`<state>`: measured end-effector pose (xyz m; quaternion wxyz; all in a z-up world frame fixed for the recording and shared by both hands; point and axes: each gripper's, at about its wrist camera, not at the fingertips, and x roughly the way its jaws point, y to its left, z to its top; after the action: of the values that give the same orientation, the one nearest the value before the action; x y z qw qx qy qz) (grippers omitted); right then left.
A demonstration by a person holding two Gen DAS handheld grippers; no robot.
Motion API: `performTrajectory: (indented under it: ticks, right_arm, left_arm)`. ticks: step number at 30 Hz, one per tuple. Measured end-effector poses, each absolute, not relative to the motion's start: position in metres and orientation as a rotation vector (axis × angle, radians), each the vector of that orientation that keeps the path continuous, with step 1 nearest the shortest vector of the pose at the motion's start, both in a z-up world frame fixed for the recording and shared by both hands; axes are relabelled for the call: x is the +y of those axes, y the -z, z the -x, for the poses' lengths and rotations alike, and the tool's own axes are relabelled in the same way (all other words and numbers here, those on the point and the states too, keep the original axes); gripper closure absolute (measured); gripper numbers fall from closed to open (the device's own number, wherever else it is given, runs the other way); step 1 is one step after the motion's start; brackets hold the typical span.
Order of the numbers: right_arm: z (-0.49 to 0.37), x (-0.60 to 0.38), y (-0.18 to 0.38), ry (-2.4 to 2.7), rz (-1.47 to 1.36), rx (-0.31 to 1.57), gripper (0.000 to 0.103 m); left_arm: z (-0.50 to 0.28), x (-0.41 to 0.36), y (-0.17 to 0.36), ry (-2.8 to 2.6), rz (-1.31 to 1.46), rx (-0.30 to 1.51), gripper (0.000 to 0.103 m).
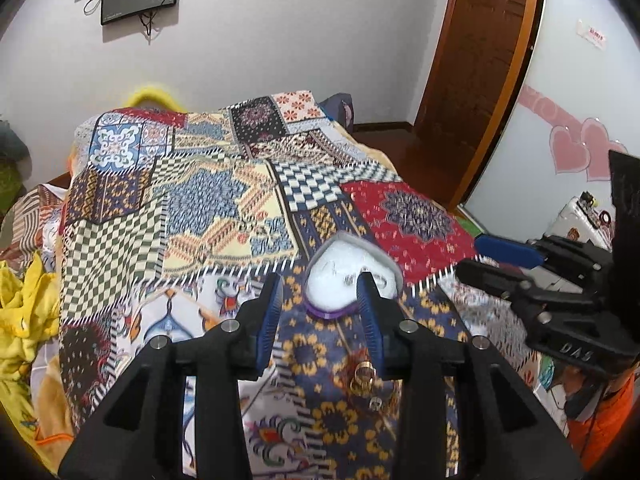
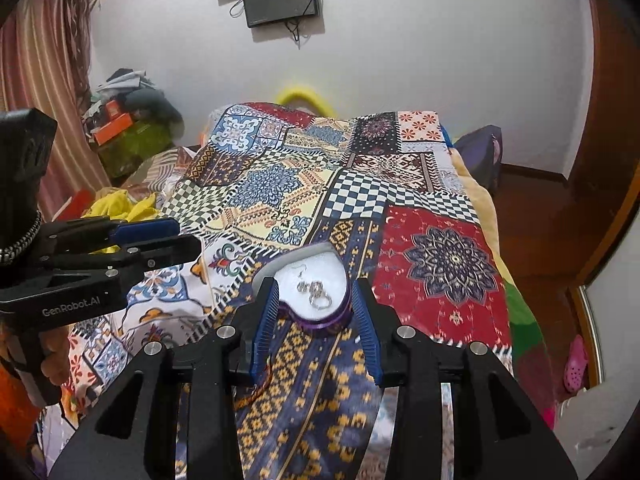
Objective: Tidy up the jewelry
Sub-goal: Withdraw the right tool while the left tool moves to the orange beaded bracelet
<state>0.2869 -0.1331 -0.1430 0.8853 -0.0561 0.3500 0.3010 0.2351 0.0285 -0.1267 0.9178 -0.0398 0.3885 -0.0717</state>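
Note:
A heart-shaped purple jewelry box (image 1: pixel 352 276) with a white lining sits on the patterned bedspread; it also shows in the right wrist view (image 2: pixel 316 280). Silver earrings and rings (image 2: pixel 314 290) lie inside it. A gold ring (image 1: pixel 363 374) and a small silver piece (image 1: pixel 375 403) lie on the cloth close to me, beside my left gripper's right finger. My left gripper (image 1: pixel 320 312) is open and empty, just in front of the box. My right gripper (image 2: pixel 314 316) is open and empty, its fingers on either side of the box's near end.
The patchwork bedspread (image 1: pixel 200 200) covers the bed. Yellow cloth (image 1: pixel 20 312) lies at the left. A wooden door (image 1: pixel 480 60) stands at the right. Clutter piles (image 2: pixel 128 128) sit in the far left corner. Each gripper sees the other at the side, the right one (image 1: pixel 560 280) and the left one (image 2: pixel 100 248).

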Motion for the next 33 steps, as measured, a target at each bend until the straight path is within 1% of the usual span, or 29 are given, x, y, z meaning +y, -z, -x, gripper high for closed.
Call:
performTrajectory:
  ticks: [9, 11, 12, 14, 16, 20, 23, 26, 27, 28, 33]
  right_arm:
    - [-0.274, -0.139, 0.16, -0.594, 0.124, 0.763, 0.068]
    - [-0.271, -0.141, 0.165, -0.593, 0.118, 0.775, 0.068]
    - [-0.271, -0.142, 0.168, -0.591, 0.115, 0.783, 0.068]
    - [-0.268, -0.143, 0.173, -0.584, 0.117, 0.793, 0.068]
    - [-0.266, -0.144, 0.178, -0.583, 0.118, 0.804, 0.068]
    - [-0.264, -0.146, 0.185, -0.588, 0.111, 0.82, 0.068]
    - [-0.264, -0.148, 0.189, -0.588, 0.113, 0.827, 0.068]
    - [-0.264, -0.149, 0.191, -0.593, 0.108, 0.832, 0.068]
    - [-0.264, -0.15, 0.191, -0.593, 0.108, 0.833, 0.068]
    - [-0.264, -0.15, 0.191, -0.592, 0.109, 0.833, 0.068]
    - [-0.26, -0.151, 0.192, -0.603, 0.108, 0.839, 0.068]
  left_arm:
    - [-0.213, 0.018, 0.174, 0.135, 0.029, 0.91, 0.065]
    - [-0.211, 0.016, 0.187, 0.138, 0.032, 0.935, 0.067]
    - [-0.211, 0.015, 0.192, 0.14, 0.034, 0.945, 0.071]
    - [-0.211, 0.013, 0.202, 0.152, 0.048, 0.973, 0.074]
    - [-0.213, 0.011, 0.211, 0.164, 0.063, 0.999, 0.08]
    - [-0.217, 0.008, 0.225, 0.186, 0.096, 1.037, 0.084]
    - [-0.219, 0.005, 0.228, 0.187, 0.099, 1.039, 0.089]
    - [-0.22, 0.003, 0.23, 0.184, 0.1, 1.042, 0.096]
    - [-0.22, 0.002, 0.23, 0.18, 0.096, 1.042, 0.1]
    - [-0.221, 0.002, 0.231, 0.175, 0.092, 1.039, 0.101]
    - [-0.218, -0.001, 0.223, 0.172, 0.079, 1.01, 0.102]
